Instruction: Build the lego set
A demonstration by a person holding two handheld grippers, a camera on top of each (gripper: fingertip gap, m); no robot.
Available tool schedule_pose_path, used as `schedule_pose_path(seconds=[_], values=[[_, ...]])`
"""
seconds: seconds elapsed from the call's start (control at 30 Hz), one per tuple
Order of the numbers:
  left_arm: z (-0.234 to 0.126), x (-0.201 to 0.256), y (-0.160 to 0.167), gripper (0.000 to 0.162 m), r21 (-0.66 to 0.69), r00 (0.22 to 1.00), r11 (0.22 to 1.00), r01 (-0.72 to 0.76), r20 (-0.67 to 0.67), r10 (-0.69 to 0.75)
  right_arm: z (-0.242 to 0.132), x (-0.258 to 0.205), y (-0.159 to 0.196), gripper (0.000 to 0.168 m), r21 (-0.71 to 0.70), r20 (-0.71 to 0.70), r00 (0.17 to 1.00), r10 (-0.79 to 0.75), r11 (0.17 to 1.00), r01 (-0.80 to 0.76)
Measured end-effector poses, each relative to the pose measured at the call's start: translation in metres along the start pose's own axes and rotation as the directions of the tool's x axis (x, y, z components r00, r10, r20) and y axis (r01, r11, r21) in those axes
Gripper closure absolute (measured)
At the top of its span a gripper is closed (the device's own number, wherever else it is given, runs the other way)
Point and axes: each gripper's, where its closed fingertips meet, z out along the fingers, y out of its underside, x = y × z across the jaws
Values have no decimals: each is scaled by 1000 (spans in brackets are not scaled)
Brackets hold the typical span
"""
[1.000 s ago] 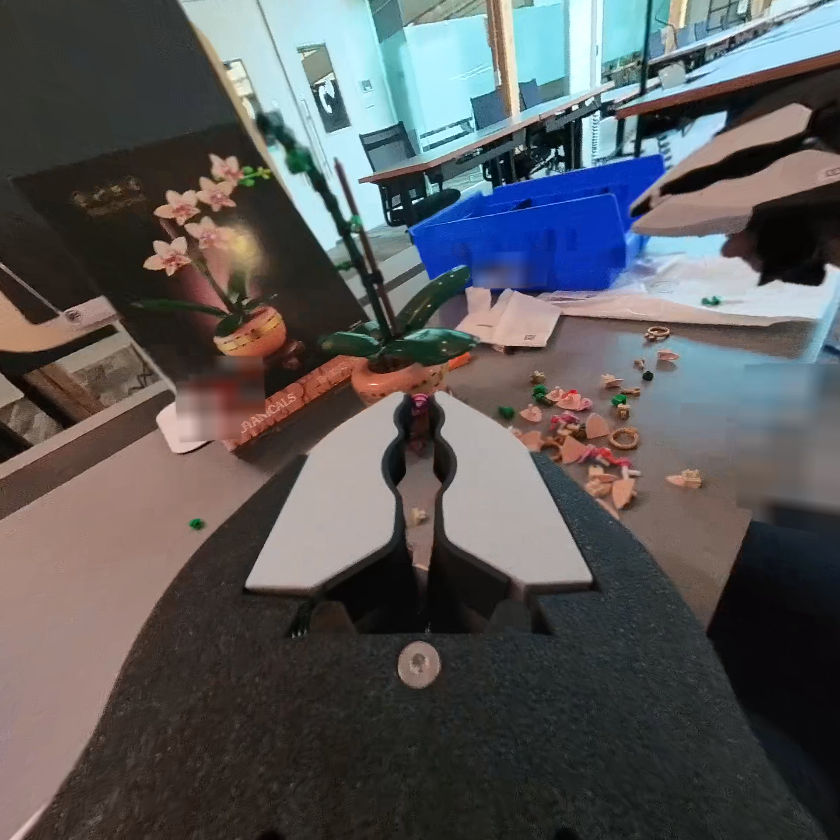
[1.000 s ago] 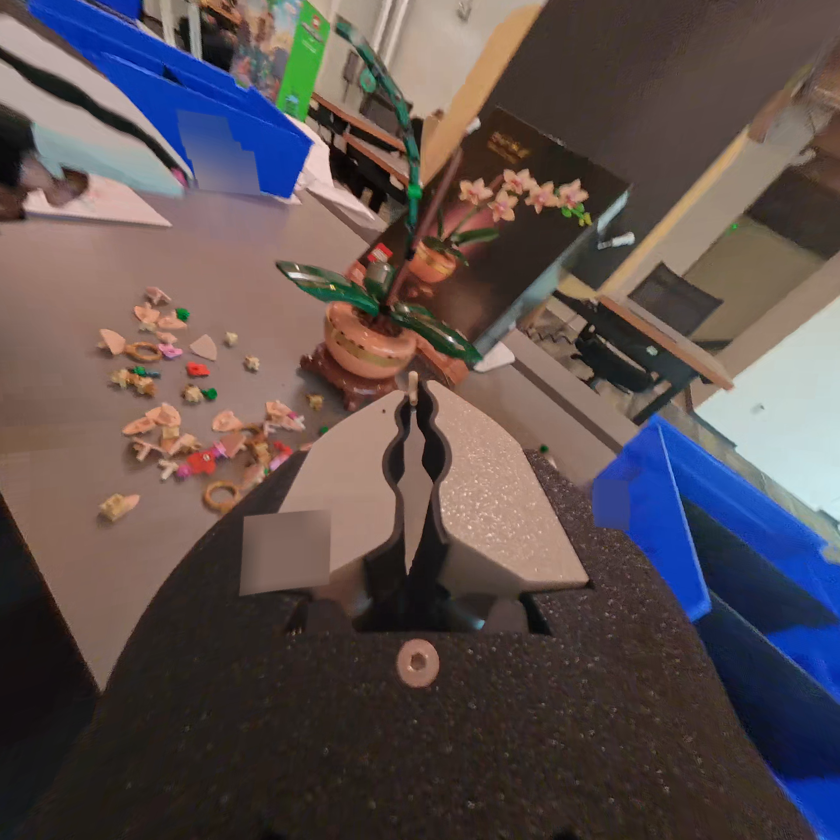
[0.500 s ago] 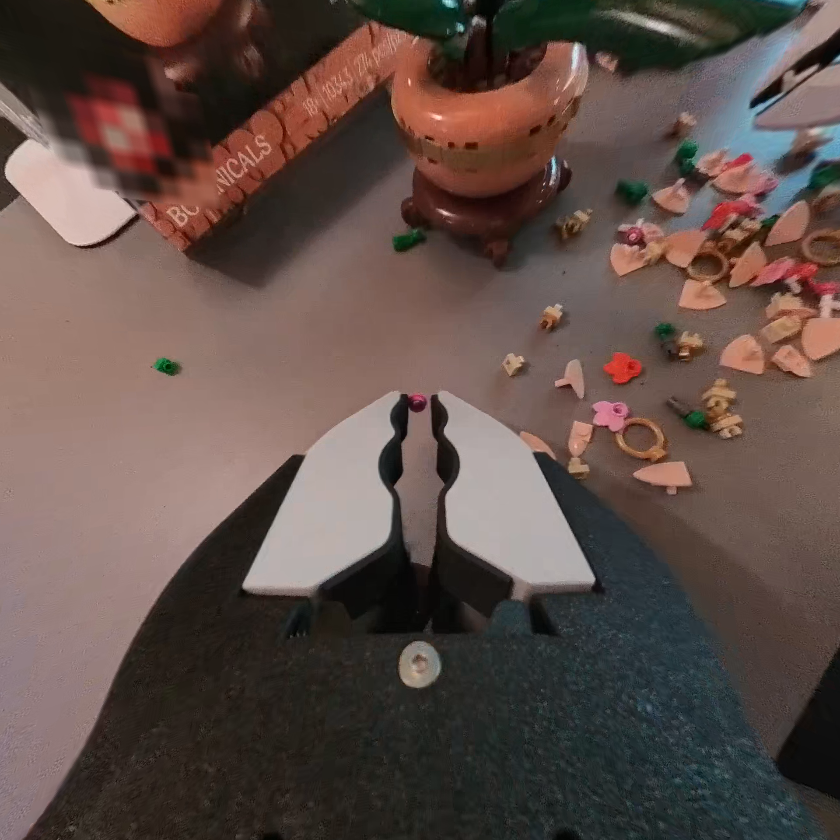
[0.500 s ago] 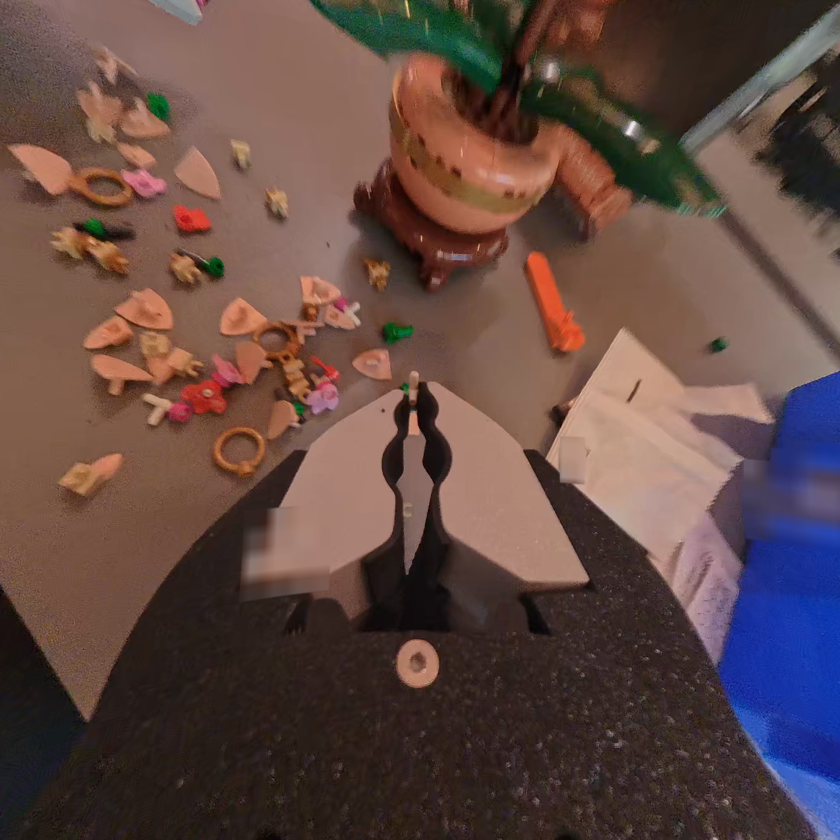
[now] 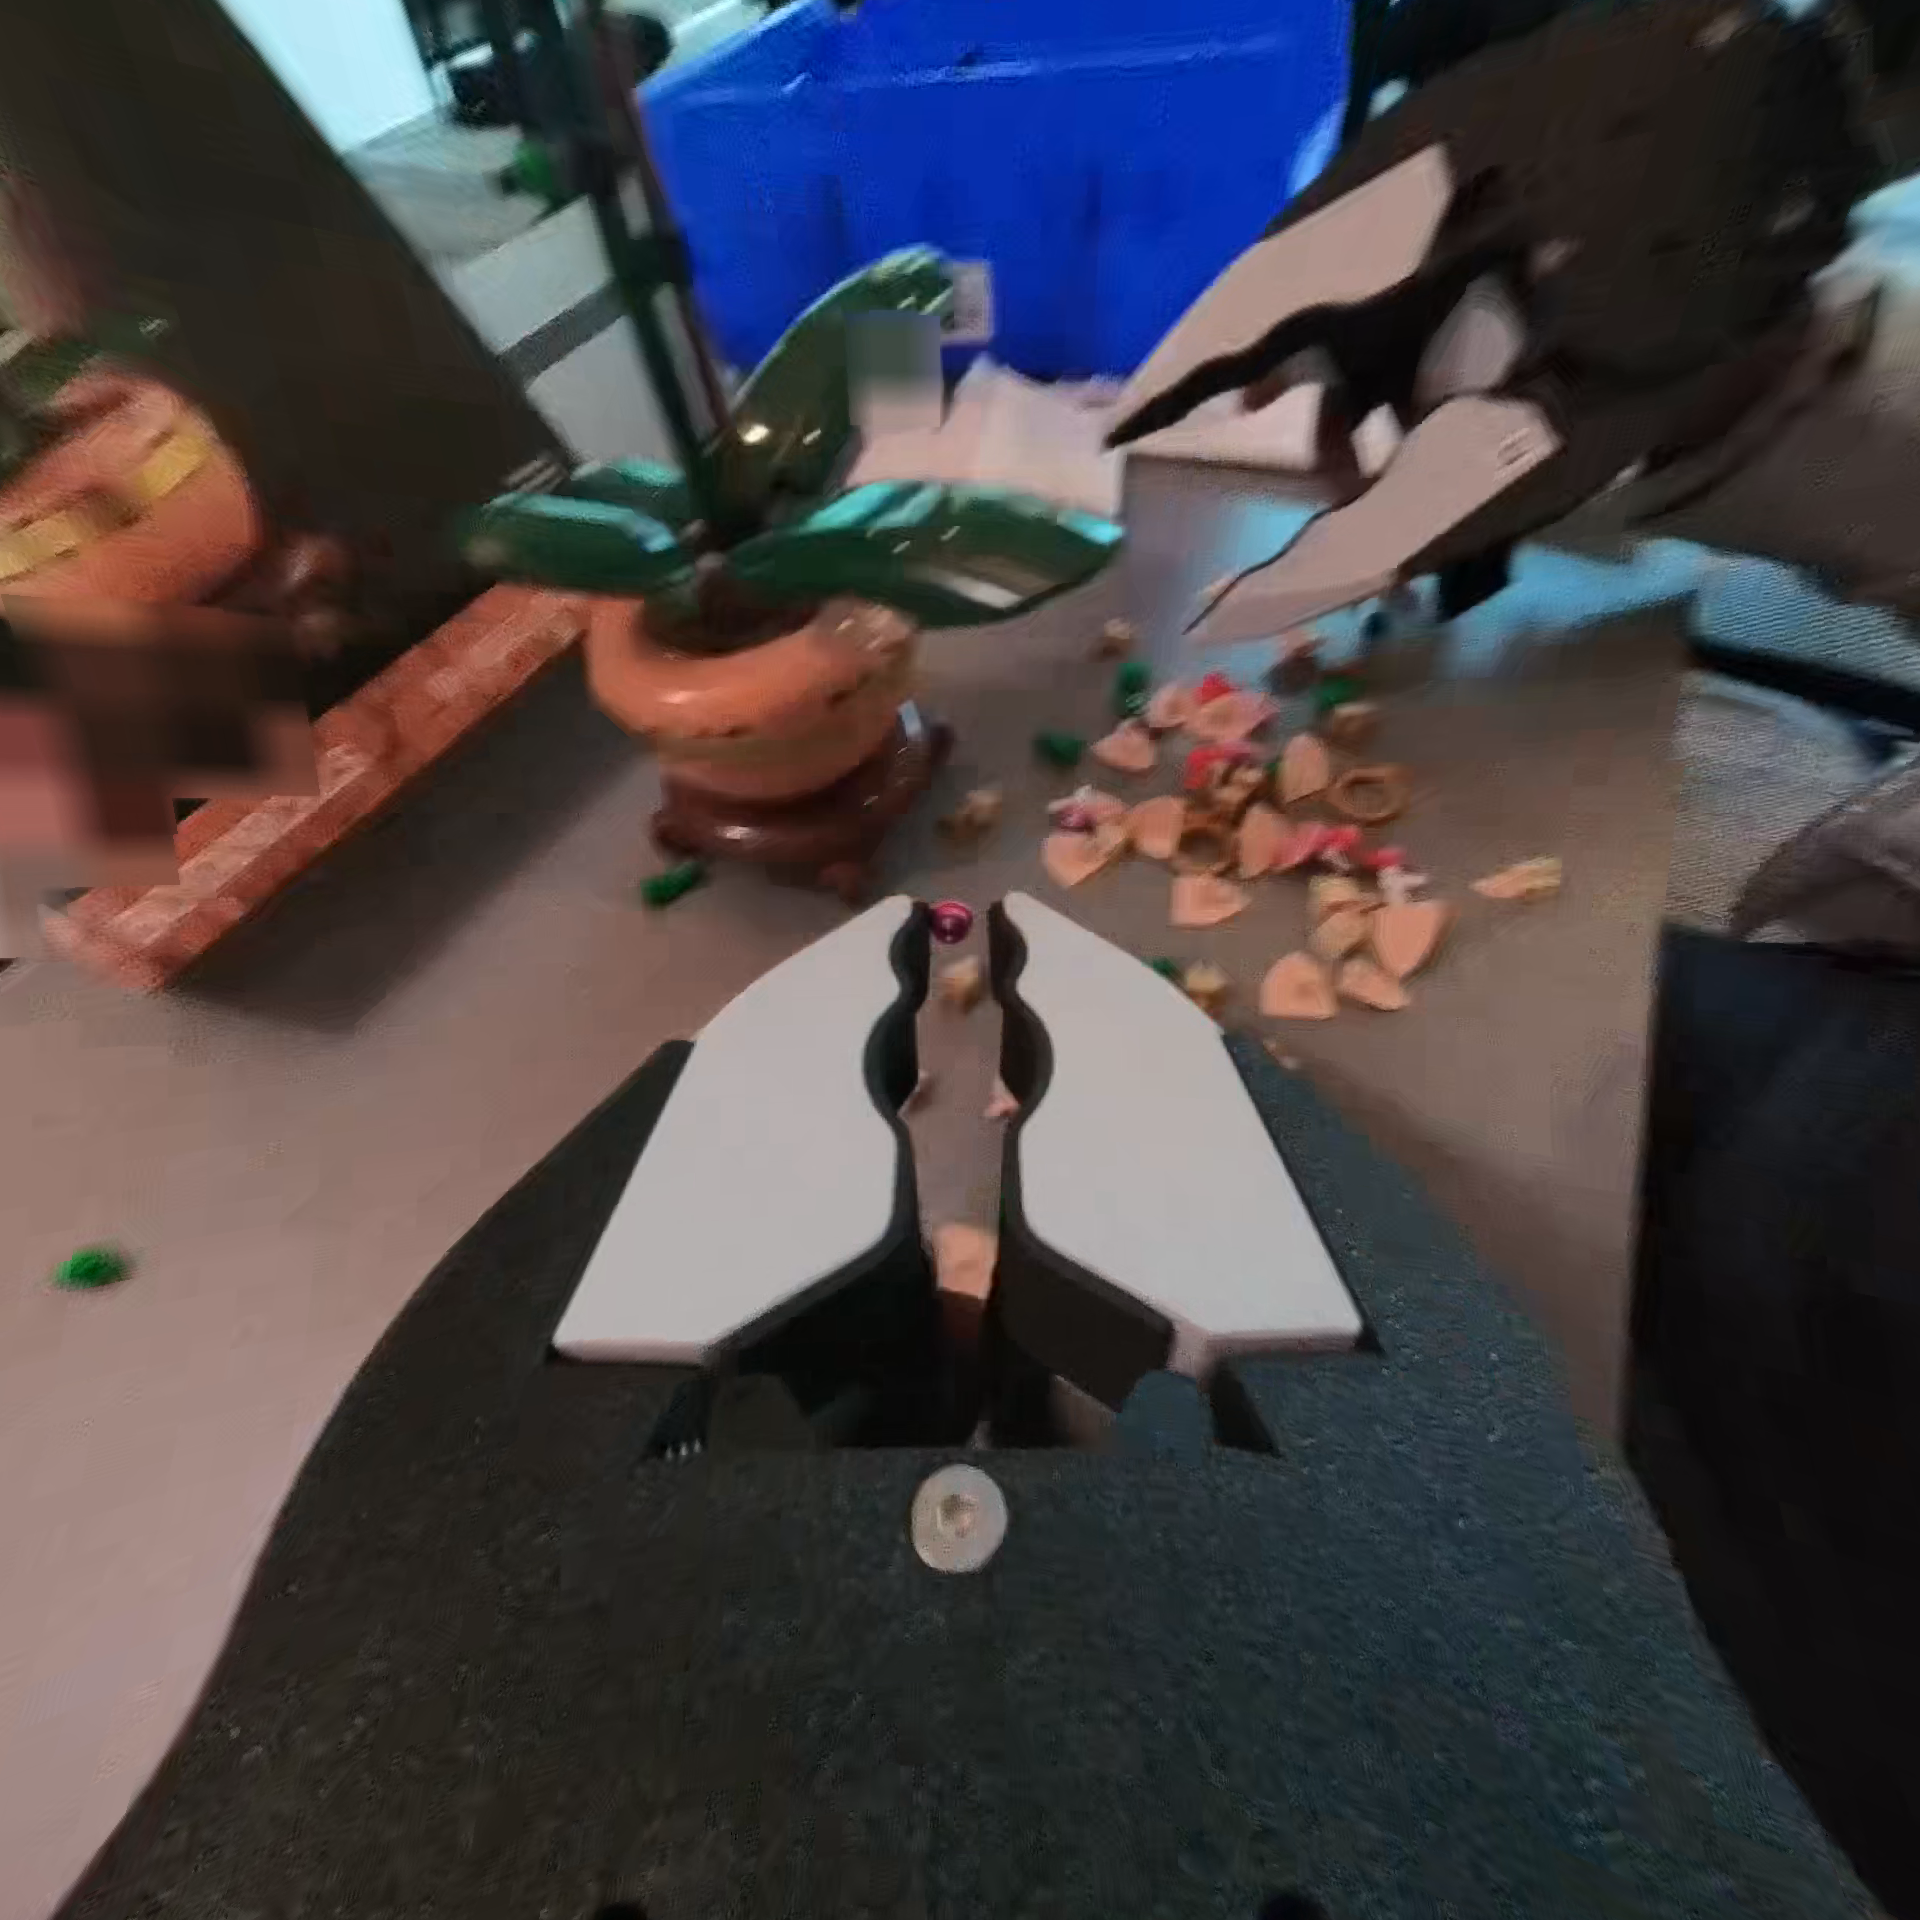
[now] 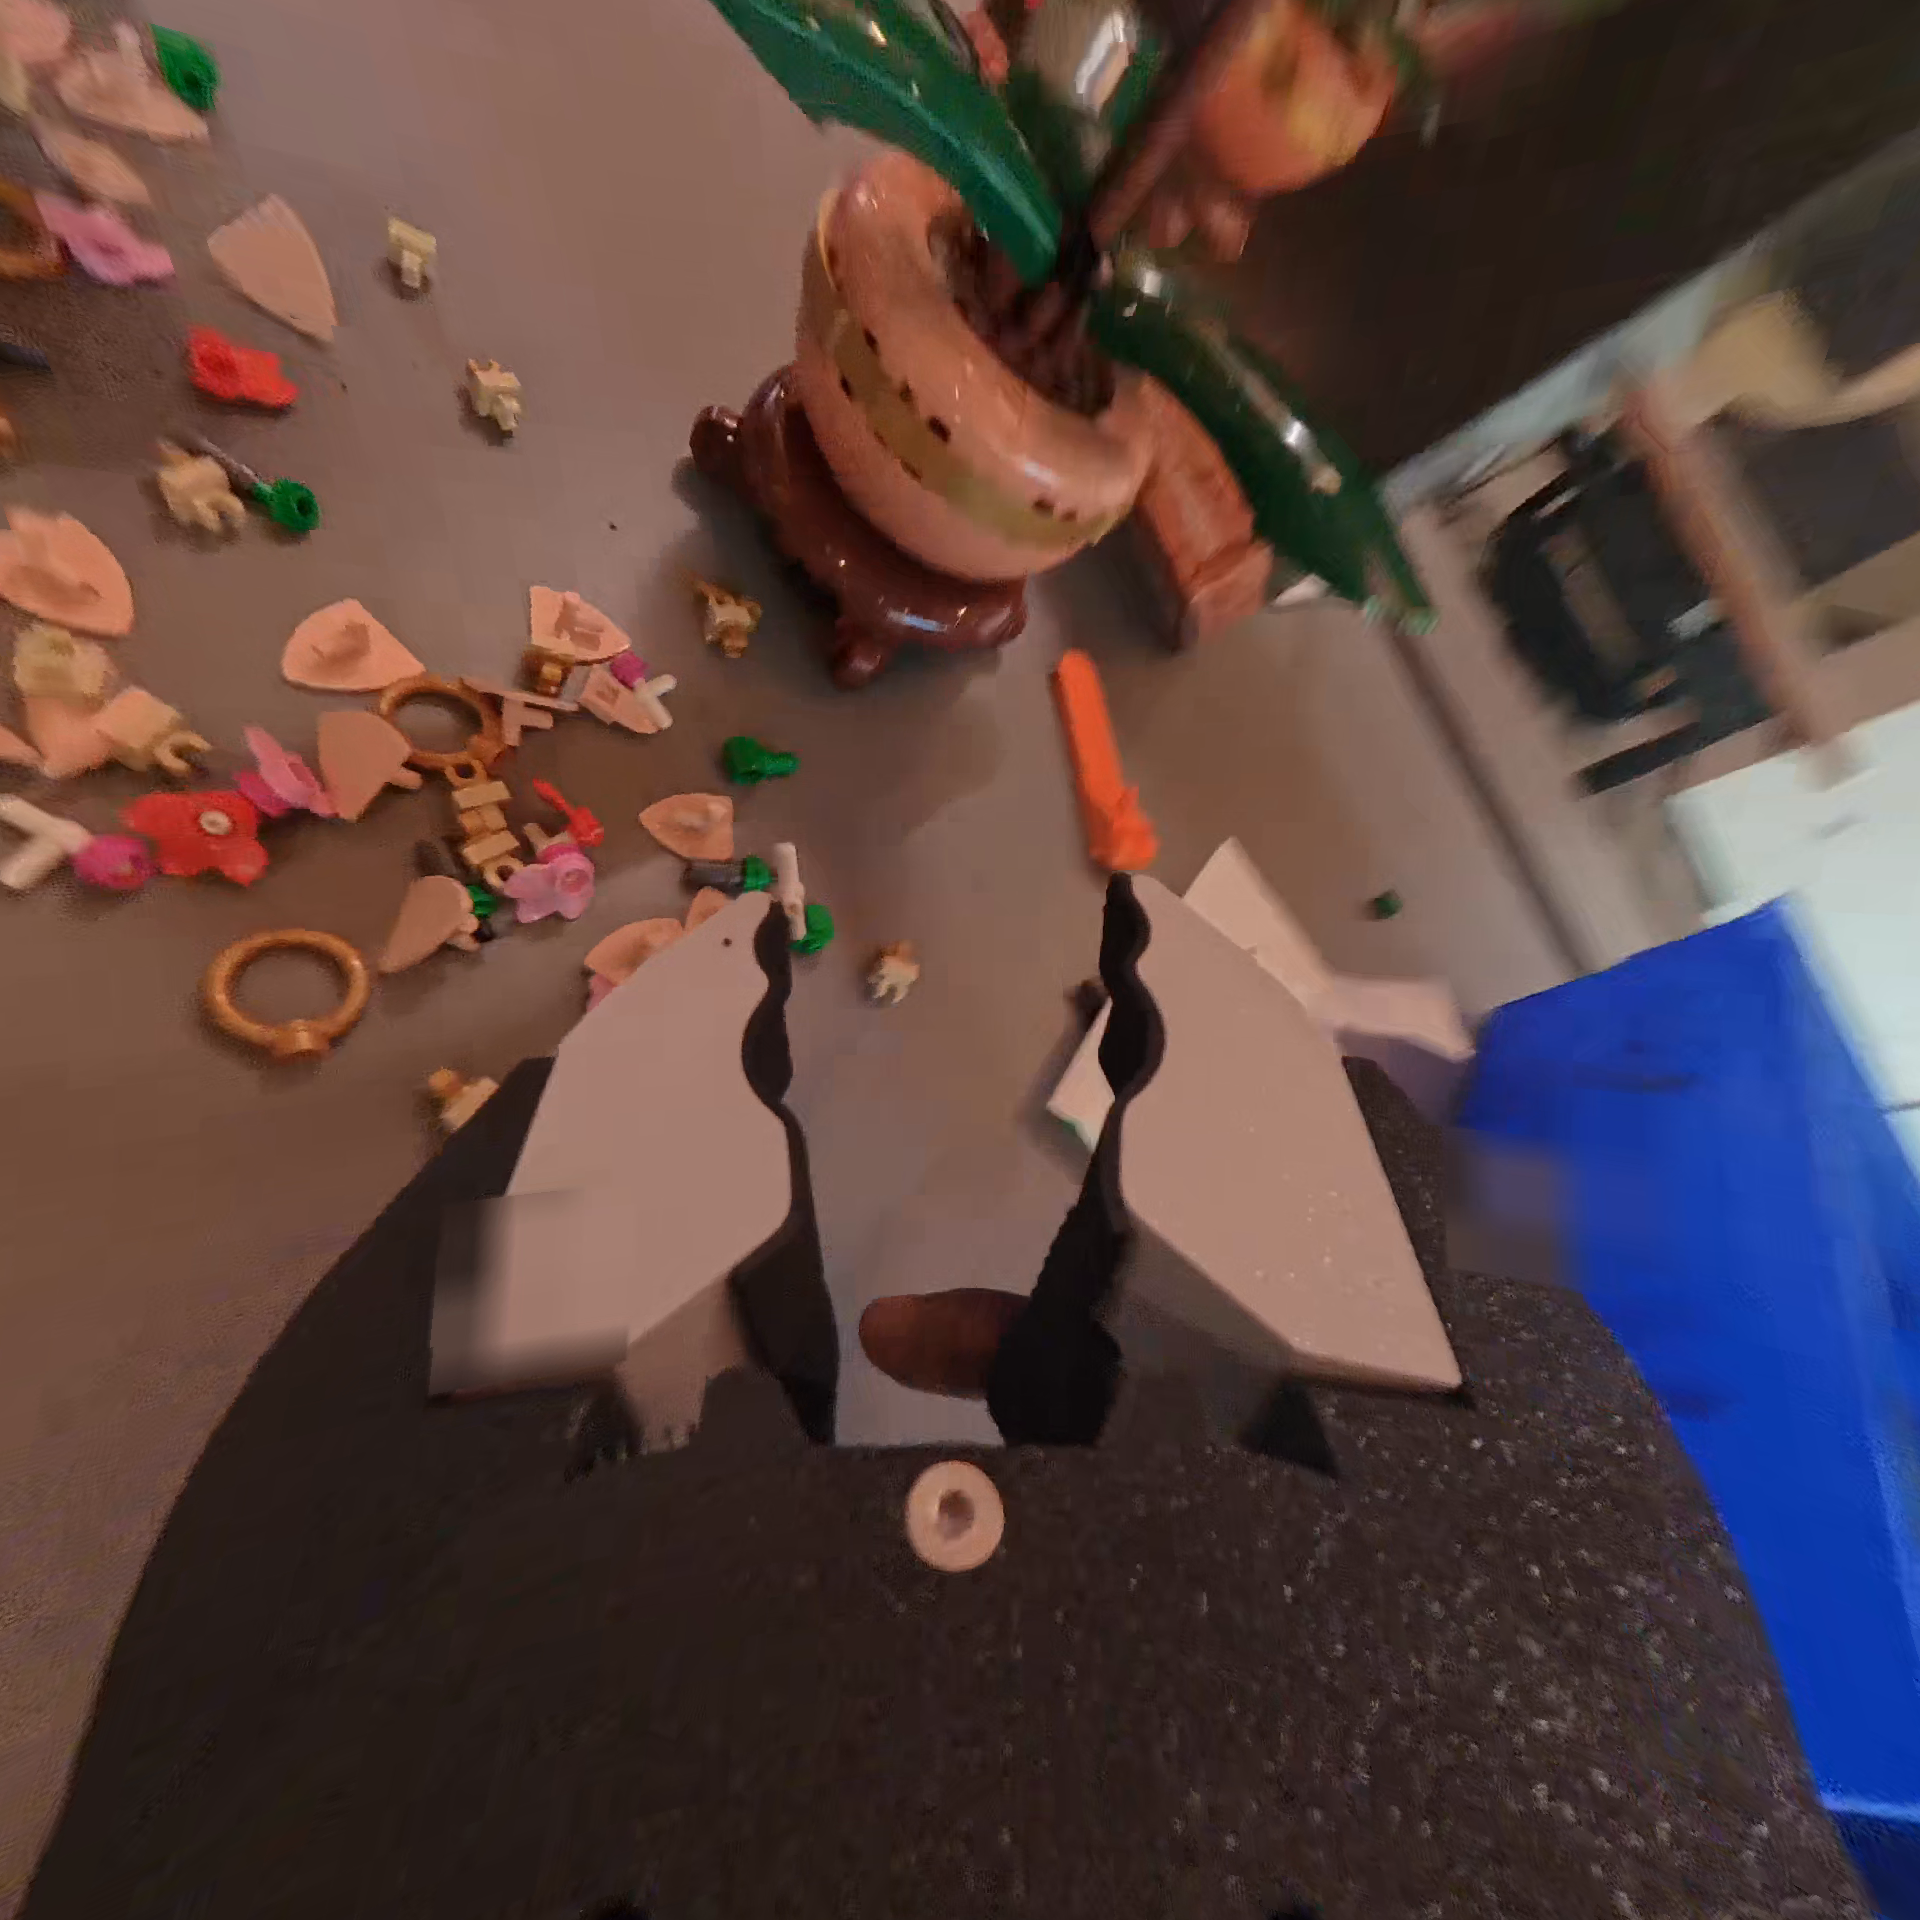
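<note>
A Lego orchid model with a peach pot [image 5: 764, 707] on a brown base and green leaves stands on the grey table [image 5: 312, 1091]; it also shows in the right wrist view [image 6: 935, 457]. My left gripper [image 5: 951, 920] is shut on a small magenta piece [image 5: 951, 922] at its fingertips, in front of the pot. My right gripper [image 6: 945, 904] is open and empty, low over the table right of the loose pieces [image 6: 416, 748]. A small white pin [image 6: 790, 883] sits at its left fingertip; I cannot tell if they touch. The right gripper also shows open in the left wrist view [image 5: 1351, 499].
An orange brick separator [image 6: 1101, 769] lies right of the pot. White paper sheets [image 6: 1257, 935] and a blue bin [image 6: 1704, 1247] are to the right. The set's dark box [image 5: 260, 416] stands behind the pot. Single green pieces [image 5: 88, 1268] lie on the left.
My right gripper has opened and no longer clamps the small white pin. The left gripper has tilted back up toward the pot, still holding the magenta piece.
</note>
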Motion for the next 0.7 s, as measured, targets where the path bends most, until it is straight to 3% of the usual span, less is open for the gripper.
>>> schedule_pose_path(seconds=[0.1,0.23,0.33,0.53,0.7], values=[[33,32,-17,155,70,998,996,61,-29,-59,0,-3,-10,108,-2,-99,975,-201,979,202],[76,45,-19,147,19,997,998,68,29,-68,3,-11,-24,105,6,-155,932,-327,943,332],[90,52,-18,142,-31,998,998,52,32,-51,0,-17,-35,106,33,-175,921,-348,933,359],[86,32,2,146,-192,978,980,-58,184,94,-11,-16,-45,110,98,-204,923,-326,931,351],[63,44,1,142,-103,999,995,18,29,-15,-5,-32,-18,143,45,124,979,-163,986,158]])
